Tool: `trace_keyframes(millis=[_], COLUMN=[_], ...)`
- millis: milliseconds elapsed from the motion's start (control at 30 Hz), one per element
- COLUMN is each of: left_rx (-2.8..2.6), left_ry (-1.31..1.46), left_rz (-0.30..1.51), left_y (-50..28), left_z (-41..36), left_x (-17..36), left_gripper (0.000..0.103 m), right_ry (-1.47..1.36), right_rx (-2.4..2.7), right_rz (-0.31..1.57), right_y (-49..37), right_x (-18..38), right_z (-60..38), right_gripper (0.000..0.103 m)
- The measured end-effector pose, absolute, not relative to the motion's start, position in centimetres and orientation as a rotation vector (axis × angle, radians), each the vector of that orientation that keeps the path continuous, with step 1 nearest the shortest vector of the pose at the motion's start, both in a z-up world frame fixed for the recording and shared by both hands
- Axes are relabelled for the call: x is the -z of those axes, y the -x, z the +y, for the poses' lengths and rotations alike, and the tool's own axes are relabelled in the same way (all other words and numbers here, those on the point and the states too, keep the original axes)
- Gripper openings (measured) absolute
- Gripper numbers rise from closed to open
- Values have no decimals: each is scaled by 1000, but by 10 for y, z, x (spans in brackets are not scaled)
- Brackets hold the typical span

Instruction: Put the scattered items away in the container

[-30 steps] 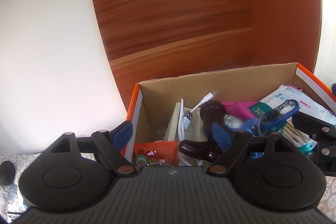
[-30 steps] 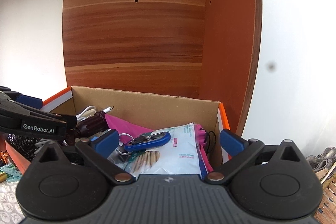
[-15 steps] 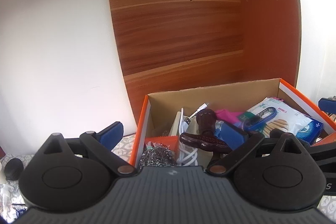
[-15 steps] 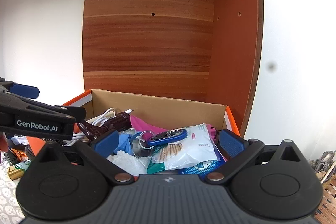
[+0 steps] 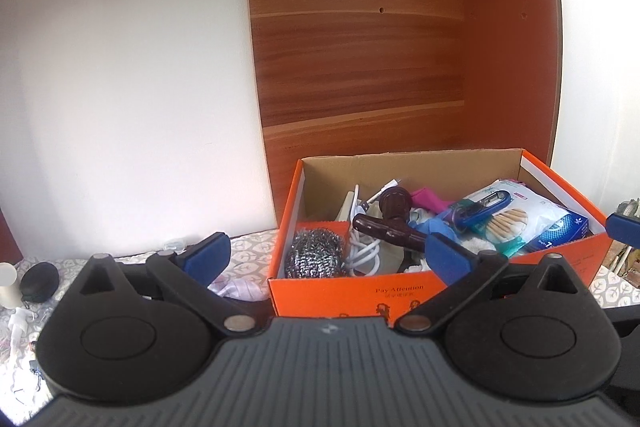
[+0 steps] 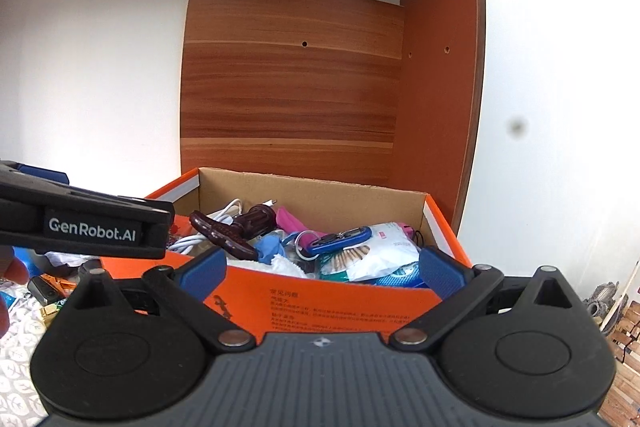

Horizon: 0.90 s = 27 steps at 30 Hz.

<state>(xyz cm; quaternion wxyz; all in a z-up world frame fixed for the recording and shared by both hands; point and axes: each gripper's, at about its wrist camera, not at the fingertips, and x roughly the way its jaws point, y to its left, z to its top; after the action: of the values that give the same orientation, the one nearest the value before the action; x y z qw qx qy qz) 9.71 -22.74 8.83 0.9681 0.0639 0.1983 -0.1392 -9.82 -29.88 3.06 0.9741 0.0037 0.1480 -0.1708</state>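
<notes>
Both tongs drew back from the orange box (image 5: 332,293), its printed front wall came into view, left tongs (image 5: 326,255) had just been opening, nothing between them, steel scourer (image 5: 316,253) now seen inside box.

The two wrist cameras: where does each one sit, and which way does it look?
Left wrist: on the left tongs, open, facing the orange box from the front.
Right wrist: on the right tongs, open, facing the same box; the left tongs enter at left, above a fingertip.
Shared: box, brown handle, blue carabiner.
</notes>
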Motion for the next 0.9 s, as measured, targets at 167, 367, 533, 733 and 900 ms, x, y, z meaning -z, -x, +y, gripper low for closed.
trace_keyframes(millis=[167, 367, 533, 733, 900], left_rx=[273, 254, 249, 231, 227], left_ry=[-147, -149, -138, -136, -130], left_rz=[409, 405, 425, 427, 427], left_y=[-79, -60, -49, -39, -31], left_z=[-223, -215, -206, -194, -189], left_x=[-84, -82, -75, -68, -66], left_gripper=[103, 103, 103, 103, 103], right_ry=[-50, -49, -53, -75, -79], right_rx=[332, 353, 366, 328, 306], right_rz=[297, 298, 306, 312, 318], right_y=[112, 127, 138, 150, 154], right_x=[-26, -21, -17, -10, -7], right_z=[-289, -276, -267, -256, -250], right_gripper=[103, 103, 103, 103, 103])
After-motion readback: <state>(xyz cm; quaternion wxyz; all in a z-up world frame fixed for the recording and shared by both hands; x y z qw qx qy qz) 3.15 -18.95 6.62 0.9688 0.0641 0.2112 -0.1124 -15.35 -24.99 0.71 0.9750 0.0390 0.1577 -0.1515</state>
